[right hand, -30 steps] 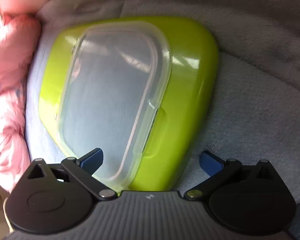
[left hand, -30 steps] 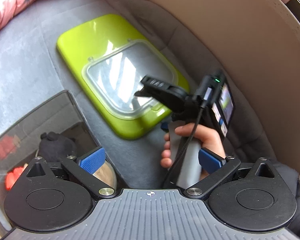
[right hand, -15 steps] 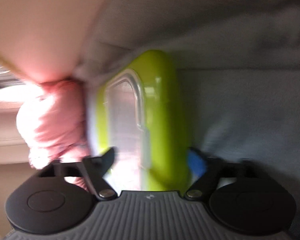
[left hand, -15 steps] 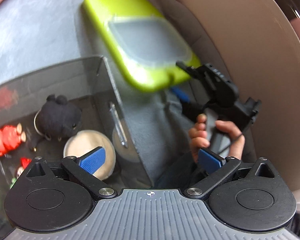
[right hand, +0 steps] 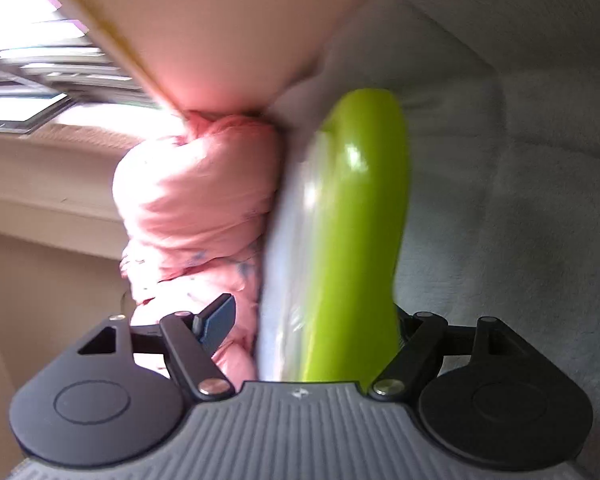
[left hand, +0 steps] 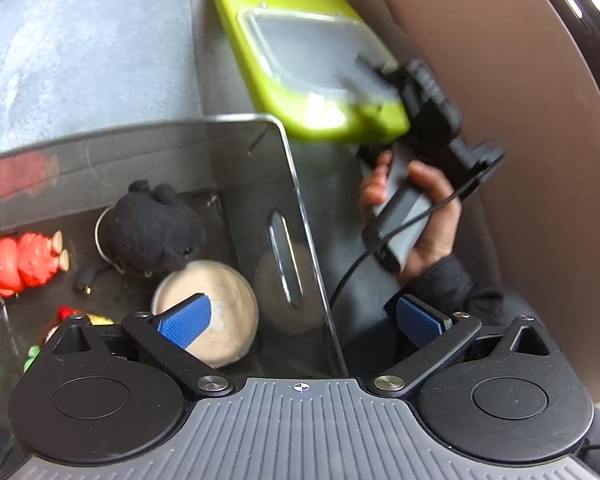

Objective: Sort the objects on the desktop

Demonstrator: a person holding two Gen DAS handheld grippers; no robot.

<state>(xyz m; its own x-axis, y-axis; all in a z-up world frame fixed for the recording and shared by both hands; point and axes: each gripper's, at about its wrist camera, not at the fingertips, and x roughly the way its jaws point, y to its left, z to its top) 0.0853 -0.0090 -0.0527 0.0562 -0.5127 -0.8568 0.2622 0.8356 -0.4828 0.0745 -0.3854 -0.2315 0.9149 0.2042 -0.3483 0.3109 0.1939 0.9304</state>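
A lime-green lid with a clear window (left hand: 300,52) lies on grey cloth beyond a dark clear bin (left hand: 236,148). In the bin lie a black plush toy (left hand: 152,228), a red figure (left hand: 20,260) and a round beige compact (left hand: 216,312). My left gripper (left hand: 300,320) is open and empty above the bin's right wall. In the right wrist view the green lid (right hand: 352,248) stands edge-on between the fingers of my right gripper (right hand: 312,324), which straddles its near edge. The right finger is hidden, so contact is unclear. The right gripper (left hand: 416,92) also shows in the left view.
A pink garment (right hand: 196,208) is bunched left of the lid. A tan curved wall (left hand: 520,128) rises at the right. Grey cloth (left hand: 80,60) covers the surface. Small red, yellow and green toys (left hand: 60,320) lie at the bin's near left.
My left gripper has pulled back over the bin, bringing its contents into view. My right gripper has rolled and slid onto the lid's edge, which now sits between its fingers.
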